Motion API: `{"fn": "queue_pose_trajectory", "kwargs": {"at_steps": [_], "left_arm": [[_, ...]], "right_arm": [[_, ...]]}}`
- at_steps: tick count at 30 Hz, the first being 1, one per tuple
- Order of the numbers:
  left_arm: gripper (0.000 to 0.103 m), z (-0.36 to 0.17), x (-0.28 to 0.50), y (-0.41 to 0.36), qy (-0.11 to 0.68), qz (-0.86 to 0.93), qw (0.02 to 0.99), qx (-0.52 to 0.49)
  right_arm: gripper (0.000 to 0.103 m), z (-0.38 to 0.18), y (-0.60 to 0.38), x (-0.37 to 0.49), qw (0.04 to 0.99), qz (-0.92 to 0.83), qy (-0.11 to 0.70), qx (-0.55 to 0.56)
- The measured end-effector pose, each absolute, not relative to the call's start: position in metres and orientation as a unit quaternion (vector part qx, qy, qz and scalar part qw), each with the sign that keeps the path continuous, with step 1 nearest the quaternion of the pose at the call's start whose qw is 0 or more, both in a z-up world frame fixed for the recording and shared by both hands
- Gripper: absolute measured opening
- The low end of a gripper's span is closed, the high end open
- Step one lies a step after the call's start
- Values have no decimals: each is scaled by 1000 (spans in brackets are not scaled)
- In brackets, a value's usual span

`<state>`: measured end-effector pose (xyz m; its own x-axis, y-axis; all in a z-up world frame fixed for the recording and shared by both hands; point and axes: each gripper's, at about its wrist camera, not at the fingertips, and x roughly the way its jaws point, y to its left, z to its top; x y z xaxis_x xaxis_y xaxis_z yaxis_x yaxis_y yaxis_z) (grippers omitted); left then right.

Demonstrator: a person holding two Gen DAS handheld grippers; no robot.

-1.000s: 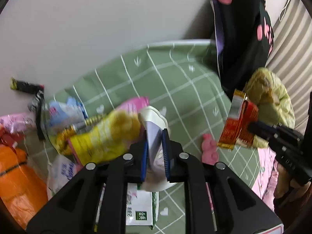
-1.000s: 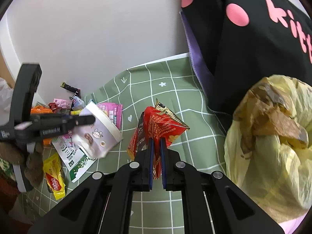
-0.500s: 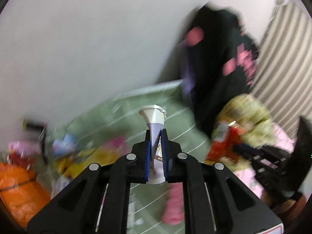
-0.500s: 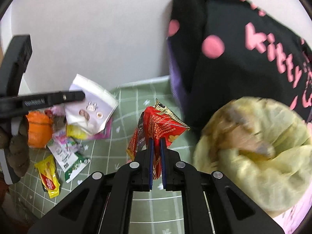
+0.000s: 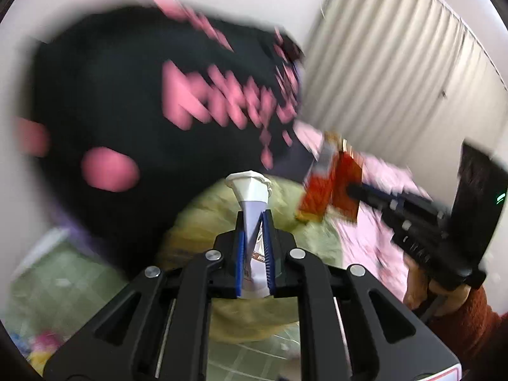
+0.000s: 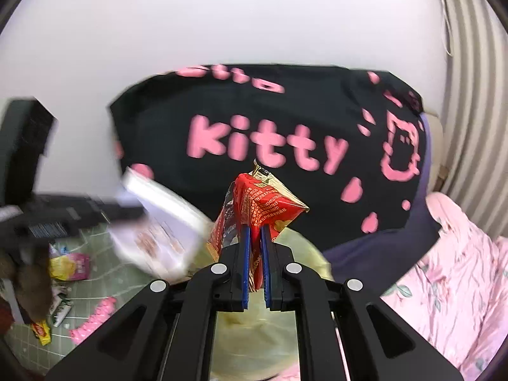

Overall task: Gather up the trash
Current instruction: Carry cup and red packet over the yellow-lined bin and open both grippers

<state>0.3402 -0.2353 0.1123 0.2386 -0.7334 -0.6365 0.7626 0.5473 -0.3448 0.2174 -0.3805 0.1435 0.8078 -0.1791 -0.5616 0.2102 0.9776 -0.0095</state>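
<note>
Flanking a white wall (image 6: 222,16): green checked cloth (image 6: 127,285), curtain (image 5: 397,79); both grippers clamped on wrappers.

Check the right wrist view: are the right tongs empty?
No, the right tongs are shut on a red wrapper that sticks up between the blue pads.

A plain white wall (image 6: 254,16) fills the upper background, evenly lit. To the right hangs a cream vertical-ribbed curtain (image 5: 397,73), with a thin cord dangling along its edge. A large black fabric cushion printed with pink letters and spots (image 6: 270,120) leans against the wall. Below lies a sage-green bedsheet with a white grid pattern (image 6: 127,273), and to the right a pink floral quilt (image 6: 454,273) lies rumpled.
</note>
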Motion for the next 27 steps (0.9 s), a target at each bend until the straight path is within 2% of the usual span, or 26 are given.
{"fn": "queue_pose_trajectory", "kwargs": {"at_steps": [3, 6, 12, 19, 21, 22, 23, 24, 27], "left_arm": [[10, 73, 339, -273, 419, -446, 784, 101], [10, 53, 344, -277, 416, -407, 801, 142], [10, 50, 350, -274, 416, -395, 806, 148], [10, 51, 358, -273, 447, -425, 784, 76], [14, 57, 356, -268, 452, -436, 776, 54], [23, 58, 355, -266, 454, -440, 773, 46], [32, 61, 354, -263, 454, -445, 771, 37], [36, 64, 351, -262, 453, -450, 769, 27], [41, 72, 347, -255, 443, -450, 776, 9]], "right_arm": [[8, 129, -399, 220, 945, -101, 308, 32], [8, 103, -404, 230, 938, -73, 335, 44], [8, 50, -391, 247, 916, -31, 399, 40], [9, 51, -398, 239, 917, -48, 393, 52], [15, 53, -403, 239, 918, -59, 388, 61], [22, 53, -404, 239, 918, -63, 388, 63], [25, 53, -405, 239, 918, -64, 386, 67], [28, 54, -404, 238, 919, -62, 383, 71], [29, 55, -403, 236, 921, -70, 377, 73]]}}
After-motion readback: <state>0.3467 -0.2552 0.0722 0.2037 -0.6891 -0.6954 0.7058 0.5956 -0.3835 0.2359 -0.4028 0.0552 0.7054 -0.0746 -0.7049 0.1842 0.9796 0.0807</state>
